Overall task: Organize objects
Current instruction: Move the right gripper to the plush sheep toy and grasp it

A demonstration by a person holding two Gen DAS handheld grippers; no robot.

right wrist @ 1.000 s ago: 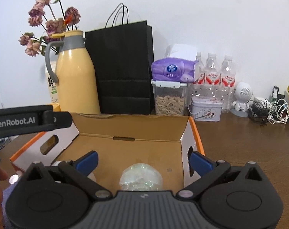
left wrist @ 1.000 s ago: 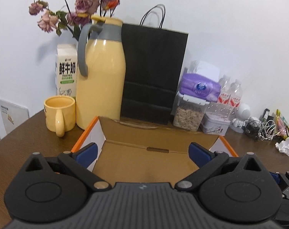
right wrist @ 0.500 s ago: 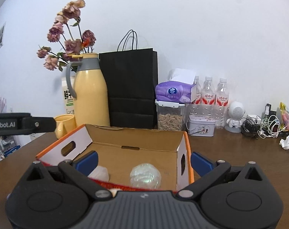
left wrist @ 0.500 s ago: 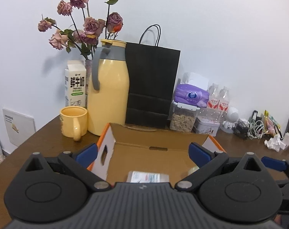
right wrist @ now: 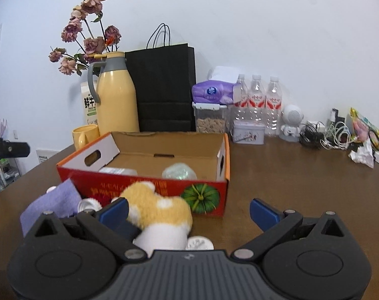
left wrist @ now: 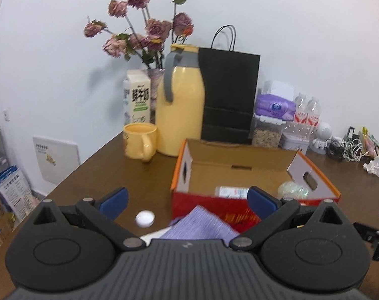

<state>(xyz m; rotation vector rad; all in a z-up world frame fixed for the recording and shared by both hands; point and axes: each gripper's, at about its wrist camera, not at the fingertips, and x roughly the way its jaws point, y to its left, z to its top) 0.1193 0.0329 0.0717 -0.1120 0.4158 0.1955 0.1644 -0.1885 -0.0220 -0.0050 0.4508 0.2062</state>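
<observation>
The cardboard box [right wrist: 144, 172] sits open on the brown table [right wrist: 277, 187], at about 12 o'clock from both cameras, and it is only partly filled. Inside, a small white packet [right wrist: 117, 170] lies toward the left of the floor and a clear crumpled plastic ball [right wrist: 179, 171] sits toward the right; the rest of the floor is bare cardboard.

Still outside the box, along its near red wall, are several loose things. A yellow-and-white plush toy [right wrist: 159, 215] lies at roughly 11 o'clock in the right wrist view, just in front of the wall. A purple cloth [left wrist: 197, 227] is draped at 12 o'clock in the left wrist view, touching the wall, with a white sheet showing beneath its edge. A small white cap [left wrist: 145, 218] rests on the table at 11 o'clock of that view, and another round white lid [right wrist: 199, 243] lies beside the toy (what it belongs to I cannot tell).

The left gripper [left wrist: 187, 200] is spread wide and carries nothing; the cloth lies below and between its fingers. The right gripper [right wrist: 188, 211] is likewise wide apart and empty, its left finger [right wrist: 114, 208] close against the toy but not closed on it.

By my reading, the sorting is around its middle: two items are in, and at least four are waiting on the table.
</observation>
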